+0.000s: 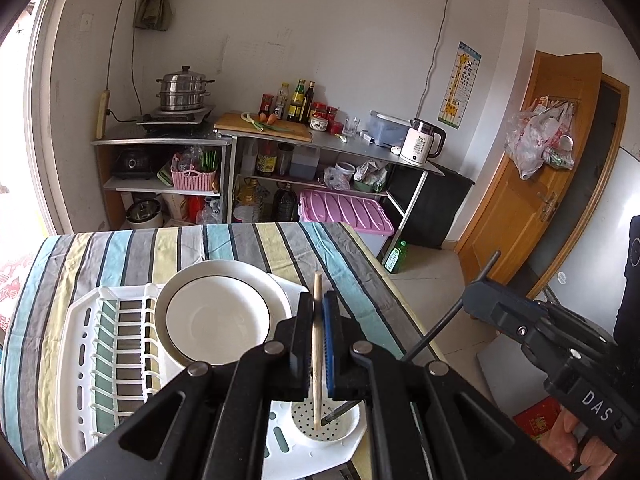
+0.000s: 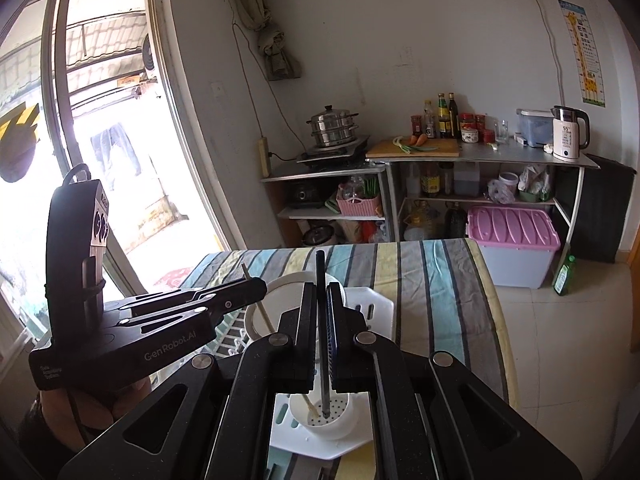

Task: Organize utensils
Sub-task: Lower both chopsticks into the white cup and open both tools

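My left gripper (image 1: 319, 322) is shut on a wooden chopstick (image 1: 317, 344) whose lower tip stands in the white perforated utensil cup (image 1: 325, 420) of the dish rack (image 1: 76, 360). My right gripper (image 2: 321, 320) is shut on a black chopstick (image 2: 321, 288) whose lower tip also stands in the cup (image 2: 325, 420). The black chopstick (image 1: 444, 320) and right gripper (image 1: 476, 292) show at the right of the left wrist view. The left gripper (image 2: 256, 286) and wooden chopstick (image 2: 264, 312) show at the left of the right wrist view. A white plate (image 1: 216, 312) leans in the rack.
The rack sits on a table with a striped cloth (image 1: 240, 244). Behind it stand kitchen shelves with a steamer pot (image 1: 182, 90), bottles, a cutting board (image 1: 264, 126) and a kettle (image 1: 422, 142). A pink-lidded bin (image 1: 346, 214) and green bottle (image 1: 396, 258) stand on the floor.
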